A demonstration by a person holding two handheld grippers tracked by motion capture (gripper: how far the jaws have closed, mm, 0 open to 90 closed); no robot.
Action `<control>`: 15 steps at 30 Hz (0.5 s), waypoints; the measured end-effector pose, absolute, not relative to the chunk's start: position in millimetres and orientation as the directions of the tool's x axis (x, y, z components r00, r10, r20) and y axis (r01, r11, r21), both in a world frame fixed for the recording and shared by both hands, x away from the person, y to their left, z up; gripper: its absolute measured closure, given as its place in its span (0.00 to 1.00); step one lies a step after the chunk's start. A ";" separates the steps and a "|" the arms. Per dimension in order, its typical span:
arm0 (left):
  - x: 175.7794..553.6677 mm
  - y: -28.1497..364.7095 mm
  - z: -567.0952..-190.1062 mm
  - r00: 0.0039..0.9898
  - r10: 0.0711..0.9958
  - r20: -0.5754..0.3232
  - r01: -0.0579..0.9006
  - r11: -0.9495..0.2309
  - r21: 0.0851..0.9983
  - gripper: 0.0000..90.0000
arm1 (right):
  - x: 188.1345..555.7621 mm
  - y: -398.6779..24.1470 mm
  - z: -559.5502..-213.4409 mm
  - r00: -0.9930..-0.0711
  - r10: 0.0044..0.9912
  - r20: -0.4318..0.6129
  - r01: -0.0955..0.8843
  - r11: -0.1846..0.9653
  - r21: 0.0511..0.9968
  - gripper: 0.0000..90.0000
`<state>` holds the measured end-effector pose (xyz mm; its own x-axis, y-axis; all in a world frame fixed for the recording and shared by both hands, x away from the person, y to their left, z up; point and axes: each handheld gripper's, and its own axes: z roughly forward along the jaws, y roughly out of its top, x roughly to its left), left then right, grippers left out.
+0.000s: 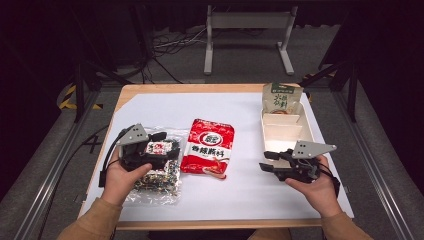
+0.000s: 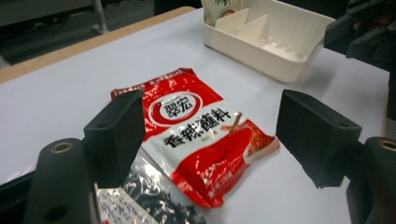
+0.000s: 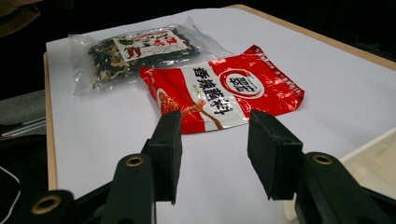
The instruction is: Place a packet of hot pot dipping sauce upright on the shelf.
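On the white sheet that covers the table, a red seasoning packet lies flat near the middle, its printed face up. Every other place is given from that packet.

Just to its left, in the high view, lies a clear bag of dark dried vegetables with a small label; the left gripper view shows the red packet's lower corner resting over the edge of this bag, and in the right gripper view the bag lies just behind the packet.

Well to the right of the packet stands a white divided tray. A green-and-beige pouch stands upright in the tray's far compartment, while the nearer compartments show bare.

The left gripper hangs over the clear bag, just left of the packet, held by the person's left hand. Its jaws stand wide apart and grasp nothing; the packet is seen between them, lying on the sheet below.

The right gripper sits to the right of the packet, close against the near end of the tray, held by the right hand and pointing toward the packet. Its jaws are parted, with bare sheet between them and nothing gripped; the packet lies beyond their tips, untouched.
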<state>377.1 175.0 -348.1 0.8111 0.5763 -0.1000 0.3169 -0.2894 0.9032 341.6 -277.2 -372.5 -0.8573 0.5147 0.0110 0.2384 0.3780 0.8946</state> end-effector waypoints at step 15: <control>433.6 150.7 -343.9 0.804 0.585 -0.109 0.337 -0.296 0.894 0.28 | 335.6 -278.3 -378.4 -0.858 0.512 0.026 0.254 0.379 0.890 0.60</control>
